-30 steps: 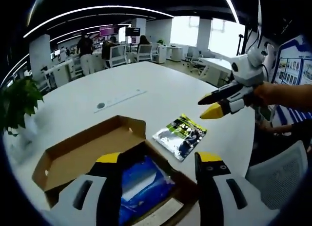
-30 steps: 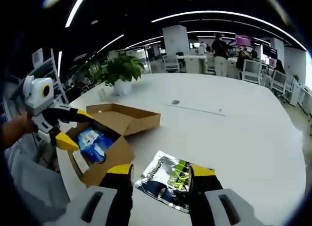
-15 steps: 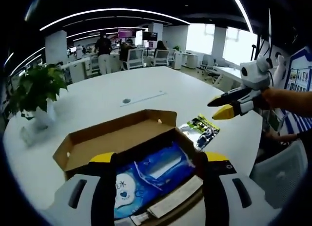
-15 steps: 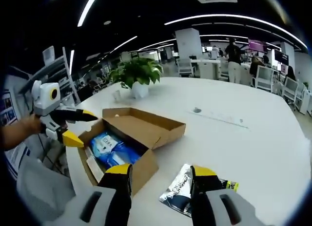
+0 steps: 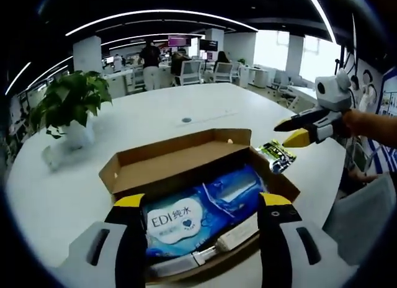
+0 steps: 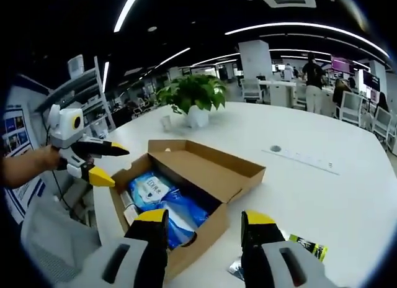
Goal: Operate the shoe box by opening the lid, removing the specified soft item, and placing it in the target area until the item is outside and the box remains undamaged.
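An open cardboard shoe box [image 5: 186,161] [image 6: 211,167] rests on the white table, its lid folded back flat. Inside lies a blue soft pack [image 5: 198,210] [image 6: 164,201] printed "EDI". My left gripper [image 5: 201,207] stands open just above the box's near edge, nothing between its fingers. It appears from the side as the left gripper [image 6: 102,164], hovering at the box's far end. My right gripper [image 6: 201,223] is open over the box's near side; it also shows as the right gripper [image 5: 291,131] beyond the box. A green and silver packet [image 5: 277,155] [image 6: 304,251] lies on the table beside the box.
A potted plant [image 5: 68,111] [image 6: 195,99] stands on the table behind the box. A flat white strip [image 6: 304,159] with a round socket lies farther out. A grey chair back [image 6: 56,244] sits below the table edge. People stand at desks in the background.
Both views have swung toward the box, which now fills more of each. The blue pack shows fully with its label. The silver packet has slid to the edge of each view.
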`<act>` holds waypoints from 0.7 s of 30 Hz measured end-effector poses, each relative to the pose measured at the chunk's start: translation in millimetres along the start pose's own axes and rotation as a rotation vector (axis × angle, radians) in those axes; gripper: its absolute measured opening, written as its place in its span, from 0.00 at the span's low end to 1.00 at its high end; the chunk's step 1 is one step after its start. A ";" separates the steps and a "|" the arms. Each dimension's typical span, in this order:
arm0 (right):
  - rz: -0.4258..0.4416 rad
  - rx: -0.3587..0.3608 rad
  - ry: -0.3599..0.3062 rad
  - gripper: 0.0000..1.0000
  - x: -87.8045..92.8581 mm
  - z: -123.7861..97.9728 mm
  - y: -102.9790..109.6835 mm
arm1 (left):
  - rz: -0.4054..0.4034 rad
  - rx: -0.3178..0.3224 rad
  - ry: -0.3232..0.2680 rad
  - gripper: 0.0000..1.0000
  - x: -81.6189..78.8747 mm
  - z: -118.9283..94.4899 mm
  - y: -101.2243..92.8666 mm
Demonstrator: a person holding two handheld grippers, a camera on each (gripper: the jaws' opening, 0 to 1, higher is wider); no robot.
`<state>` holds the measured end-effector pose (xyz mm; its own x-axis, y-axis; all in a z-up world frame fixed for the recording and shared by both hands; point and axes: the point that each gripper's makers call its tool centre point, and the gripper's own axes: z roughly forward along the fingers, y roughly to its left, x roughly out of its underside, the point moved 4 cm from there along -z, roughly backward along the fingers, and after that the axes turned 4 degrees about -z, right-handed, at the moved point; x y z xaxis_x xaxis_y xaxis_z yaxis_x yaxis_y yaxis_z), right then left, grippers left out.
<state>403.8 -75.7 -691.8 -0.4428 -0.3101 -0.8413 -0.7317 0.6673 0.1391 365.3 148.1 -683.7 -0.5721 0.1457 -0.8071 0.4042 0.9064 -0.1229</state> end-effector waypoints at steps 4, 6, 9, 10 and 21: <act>-0.003 -0.019 -0.002 0.44 -0.6 9.1 7.4 | -0.011 -0.016 0.000 0.74 5.2 -6.3 9.0; -0.006 -0.031 -0.002 0.44 -1.0 14.1 10.9 | -0.016 -0.021 -0.001 0.74 6.6 -9.5 11.8; -0.009 -0.046 -0.004 0.42 -1.5 22.0 14.1 | -0.024 -0.032 -0.003 0.74 8.5 -12.8 18.9; -0.011 -0.050 -0.003 0.41 -1.7 23.9 15.5 | -0.026 -0.036 -0.004 0.74 9.8 -15.2 19.4; -0.015 -0.114 0.023 0.35 0.2 52.7 34.8 | -0.050 -0.056 -0.022 0.75 17.9 -26.9 31.2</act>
<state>405.6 -16.9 -714.7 -0.4427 -0.3357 -0.8315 -0.7915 0.5820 0.1864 348.4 189.7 -686.5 -0.5747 0.0916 -0.8132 0.3347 0.9331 -0.1315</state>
